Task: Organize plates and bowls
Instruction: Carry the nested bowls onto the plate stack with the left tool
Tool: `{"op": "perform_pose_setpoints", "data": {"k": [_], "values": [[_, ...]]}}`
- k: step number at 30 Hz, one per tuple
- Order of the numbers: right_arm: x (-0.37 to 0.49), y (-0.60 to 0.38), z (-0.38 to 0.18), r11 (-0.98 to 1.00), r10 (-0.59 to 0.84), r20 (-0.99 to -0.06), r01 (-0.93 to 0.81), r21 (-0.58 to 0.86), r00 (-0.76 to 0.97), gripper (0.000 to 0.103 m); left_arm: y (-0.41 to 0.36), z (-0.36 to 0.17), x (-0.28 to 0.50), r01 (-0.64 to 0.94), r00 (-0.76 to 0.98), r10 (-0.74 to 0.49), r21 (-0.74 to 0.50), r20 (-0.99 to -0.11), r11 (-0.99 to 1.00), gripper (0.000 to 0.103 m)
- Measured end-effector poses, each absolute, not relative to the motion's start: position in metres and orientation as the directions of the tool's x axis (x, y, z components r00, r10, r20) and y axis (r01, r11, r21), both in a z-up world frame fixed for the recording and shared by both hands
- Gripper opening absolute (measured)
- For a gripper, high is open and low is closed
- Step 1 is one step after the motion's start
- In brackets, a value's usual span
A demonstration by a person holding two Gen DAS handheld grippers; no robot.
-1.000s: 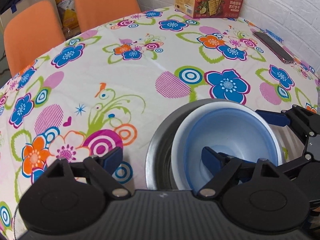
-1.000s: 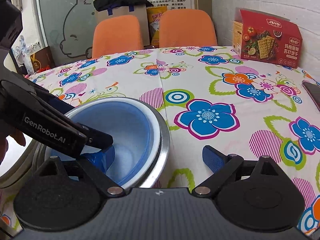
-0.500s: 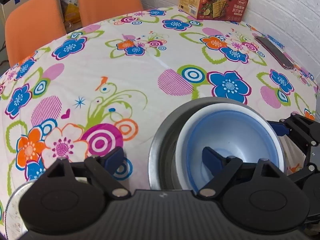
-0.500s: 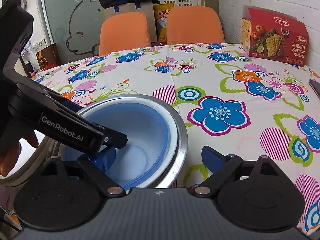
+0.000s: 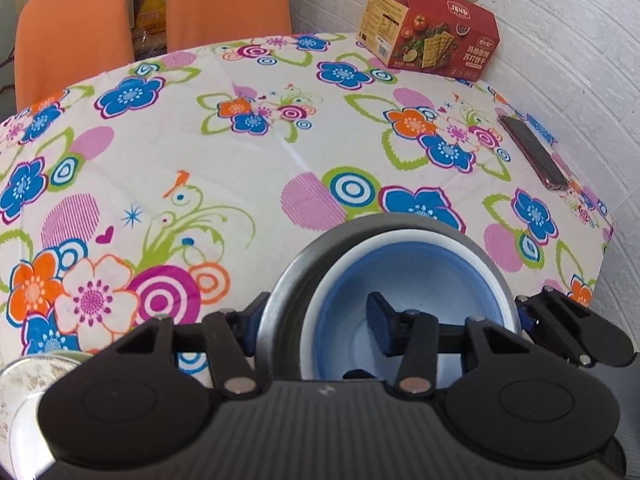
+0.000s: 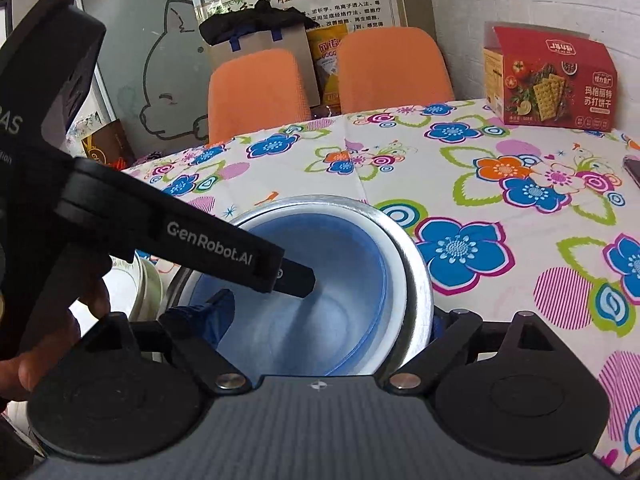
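Left hand-held gripper (image 5: 314,318) half spread, straddling the left wall of the nested bowls: one blue pad outside against the round steel bowl (image 5: 280,304), the other down inside the blue plastic bowl with white rim (image 5: 420,272). Whether the pads press, cannot tell. Right hand-held gripper (image 6: 326,316) likewise part open over the near wall in its own view, left pad inside the blue bowl, right pad just outside the steel rim; firmness of grip cannot tell either. Blue bowl sits inside the steel bowl, off-centre, pushed toward the right in the left wrist view. Both at lower centre of each frame, on the flower-print cloth of the worktop (image 5: 240,152). Person's hand (image 6: 40,344) at lower left of the right wrist view. Pale dish with a metal rim (image 5: 24,380) at the lower left corner, near the steel bowl. Red cracker box (image 5: 432,28) upper right, at the white wall. Dark flat phone (image 5: 532,152) at the right edge. Two orange chair backs (image 5: 228,0) across the top.
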State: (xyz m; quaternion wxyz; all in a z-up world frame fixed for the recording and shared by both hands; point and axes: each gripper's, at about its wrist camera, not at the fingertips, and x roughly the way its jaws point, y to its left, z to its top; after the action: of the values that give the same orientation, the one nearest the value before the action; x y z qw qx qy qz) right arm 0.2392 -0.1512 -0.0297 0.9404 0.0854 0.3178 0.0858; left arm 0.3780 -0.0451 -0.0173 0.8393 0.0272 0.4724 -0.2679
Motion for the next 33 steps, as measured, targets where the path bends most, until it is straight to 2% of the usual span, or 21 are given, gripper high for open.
{"op": "perform_pose_setpoints", "data": {"k": [8, 18, 27, 33], "values": [[0.236, -0.166, -0.002, 0.975, 0.182, -0.522, -0.084, 0.206, 0.833, 0.080, -0.057, 0.010, 0.373, 0.478, 0.439, -0.454, -0.226, -0.775, 0.849, 0.047], [0.202, -0.164, -0.005, 0.970, 0.195, -0.545, -0.077, 0.232, 0.816, 0.080, -0.051, 0.003, 0.333, 0.457, 0.428, -0.457, -0.249, -0.780, 0.854, 0.045], [0.182, -0.119, 0.030, 0.961, 0.264, -0.440, -0.197, 0.193, 0.858, 0.081, 0.011, 0.050, 0.294, 0.406, 0.576, -0.419, -0.200, -0.702, 0.892, 0.046], [0.191, -0.066, 0.038, 0.927, 0.374, -0.429, -0.329, 0.179, 0.822, 0.081, 0.081, 0.058, 0.283, 0.293, 0.630, -0.344, -0.197, -0.696, 0.936, 0.047]]}}
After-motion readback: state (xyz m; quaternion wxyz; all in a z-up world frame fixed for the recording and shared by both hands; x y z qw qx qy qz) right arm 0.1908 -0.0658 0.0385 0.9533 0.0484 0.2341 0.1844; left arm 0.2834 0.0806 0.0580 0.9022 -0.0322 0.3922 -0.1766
